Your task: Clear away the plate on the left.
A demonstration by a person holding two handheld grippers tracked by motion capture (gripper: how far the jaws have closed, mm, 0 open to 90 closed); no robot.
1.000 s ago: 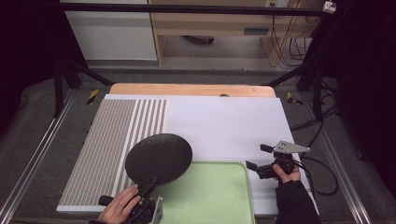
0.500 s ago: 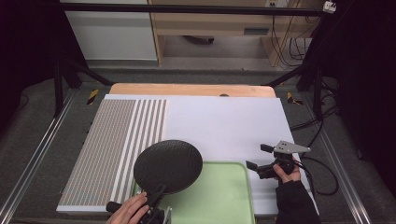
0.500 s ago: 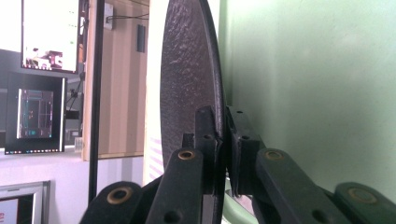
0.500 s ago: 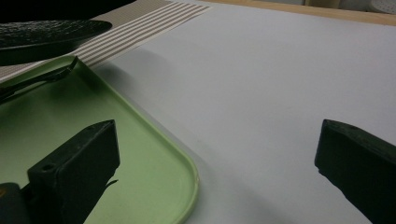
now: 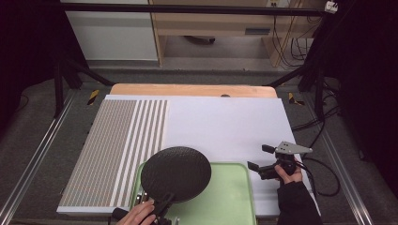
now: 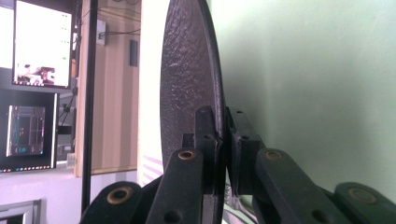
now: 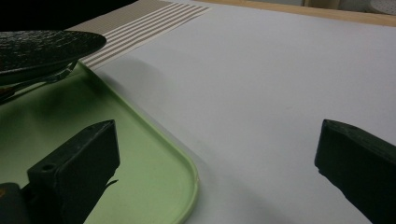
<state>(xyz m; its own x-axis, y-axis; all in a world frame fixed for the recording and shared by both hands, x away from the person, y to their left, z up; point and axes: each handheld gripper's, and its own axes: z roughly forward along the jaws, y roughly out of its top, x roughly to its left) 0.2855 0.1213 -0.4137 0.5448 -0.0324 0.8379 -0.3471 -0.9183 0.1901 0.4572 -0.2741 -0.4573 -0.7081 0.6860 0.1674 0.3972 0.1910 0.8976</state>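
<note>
One black plate [image 5: 176, 172] sits at the lower centre of the high view, held flat above the left part of the green tray [image 5: 230, 197]. The left gripper [image 5: 162, 208] pinches its near rim; in the left gripper view both pads press on the plate's edge [image 6: 212, 140]. At the lower right, the right gripper [image 5: 260, 157] stands spread wide over the white sheet [image 5: 225, 122] beside the tray's corner, holding nothing.
</note>
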